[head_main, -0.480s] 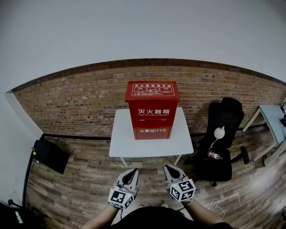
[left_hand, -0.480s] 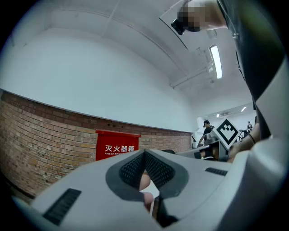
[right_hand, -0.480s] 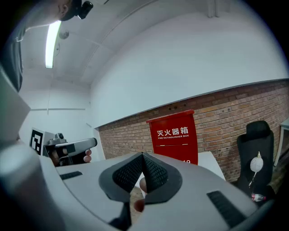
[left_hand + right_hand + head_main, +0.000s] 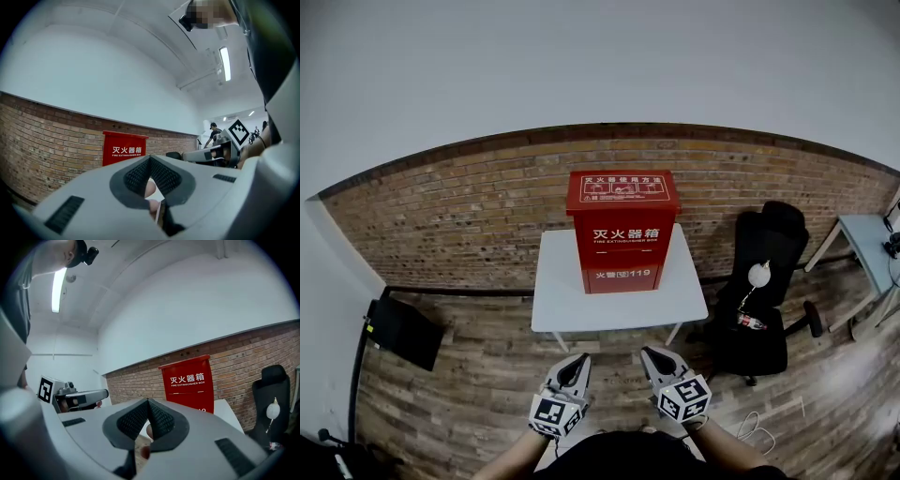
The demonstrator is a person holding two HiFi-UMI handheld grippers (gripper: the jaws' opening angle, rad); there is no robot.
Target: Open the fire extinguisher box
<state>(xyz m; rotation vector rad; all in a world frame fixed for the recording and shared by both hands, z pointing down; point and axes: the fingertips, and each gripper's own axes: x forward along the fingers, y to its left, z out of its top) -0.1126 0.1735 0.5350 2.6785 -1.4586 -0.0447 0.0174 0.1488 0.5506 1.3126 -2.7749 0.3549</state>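
A red fire extinguisher box [image 4: 622, 229] with white lettering stands closed on a small white table [image 4: 619, 298] against a brick wall. It also shows in the left gripper view as the box [image 4: 124, 148] and in the right gripper view as the box [image 4: 187, 383]. My left gripper [image 4: 579, 360] and right gripper [image 4: 650, 354] hover side by side well short of the table, both shut and empty, pointing toward the box.
A black office chair [image 4: 764, 291] with a lamp and a bottle on it stands right of the table. A black case [image 4: 401, 328] lies on the wooden floor at the left. A light desk [image 4: 872, 248] is at the far right.
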